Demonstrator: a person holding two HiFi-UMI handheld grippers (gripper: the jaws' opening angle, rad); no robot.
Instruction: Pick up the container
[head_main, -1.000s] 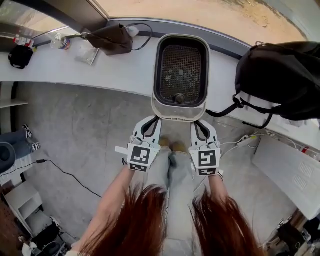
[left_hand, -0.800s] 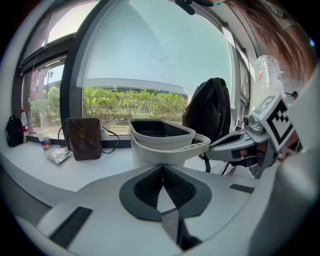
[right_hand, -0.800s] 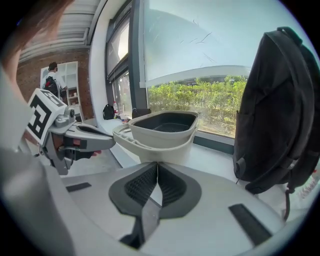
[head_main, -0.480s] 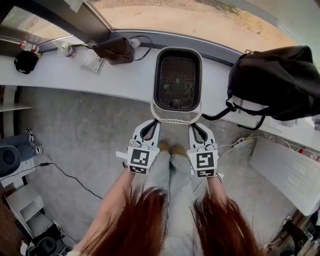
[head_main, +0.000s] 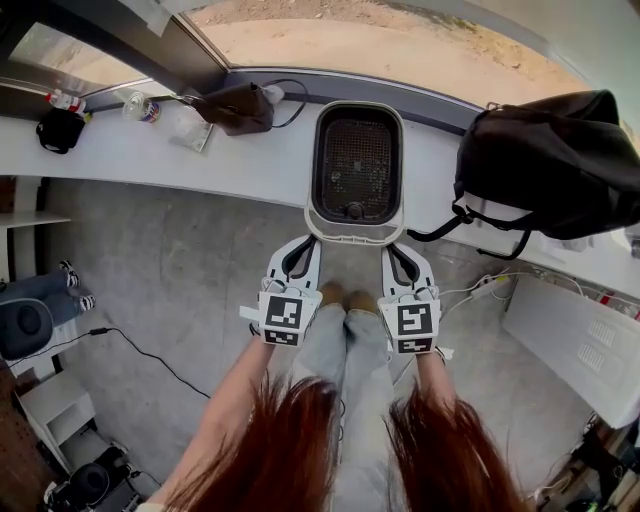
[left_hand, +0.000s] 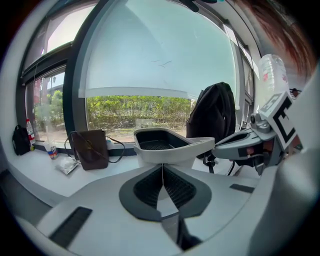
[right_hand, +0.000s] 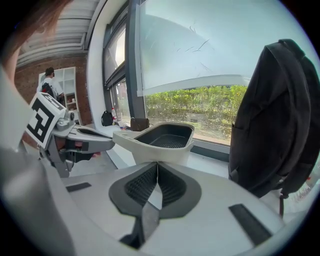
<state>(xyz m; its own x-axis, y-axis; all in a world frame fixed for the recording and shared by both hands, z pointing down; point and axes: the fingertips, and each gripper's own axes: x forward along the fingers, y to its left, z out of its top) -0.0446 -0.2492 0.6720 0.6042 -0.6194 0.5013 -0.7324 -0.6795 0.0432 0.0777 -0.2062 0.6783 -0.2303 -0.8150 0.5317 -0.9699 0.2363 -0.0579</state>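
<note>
Left gripper (head_main: 313, 239), right gripper (head_main: 389, 244) pinch container (head_main: 357, 226) rim, head view alone shows floor (head_main: 180, 260)

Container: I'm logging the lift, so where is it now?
Head view, top centre: the container is between the brown bag on its left and the black backpack on its right, its near rim gripped by the left gripper and right gripper.
</note>
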